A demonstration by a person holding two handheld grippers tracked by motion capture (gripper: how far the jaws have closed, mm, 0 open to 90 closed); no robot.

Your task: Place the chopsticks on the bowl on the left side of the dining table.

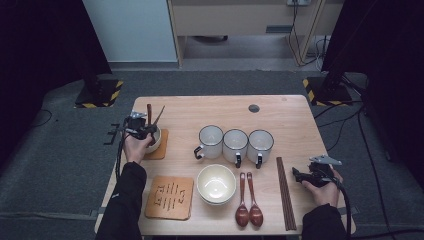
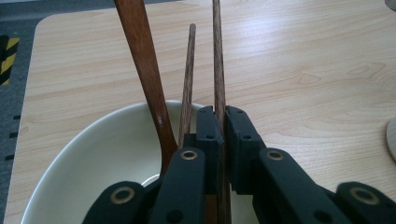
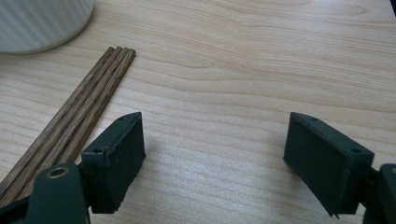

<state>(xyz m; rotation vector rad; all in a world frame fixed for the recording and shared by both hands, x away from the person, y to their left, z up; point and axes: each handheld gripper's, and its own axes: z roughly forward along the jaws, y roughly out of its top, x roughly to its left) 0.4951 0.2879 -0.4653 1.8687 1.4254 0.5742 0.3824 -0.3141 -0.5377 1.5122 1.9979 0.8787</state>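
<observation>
Left tool (image 2: 223, 140) clamps one chopstick (image 2: 217, 56) over bowl (image 2: 93, 140), release pending; right tool (image 3: 212, 158) gapes empty beside spare chopsticks (image 3: 79, 116) on the worktop (image 3: 233, 56).

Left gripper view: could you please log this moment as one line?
left gripper: shut on chopstick | over bowl | spoon in bowl | right gripper: open, beside chopsticks

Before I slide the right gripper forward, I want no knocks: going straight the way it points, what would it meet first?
Probably nothing: the right gripper, jaws open, faces bare table. The chopsticks lie just off to one side, the mug beyond them.
</observation>
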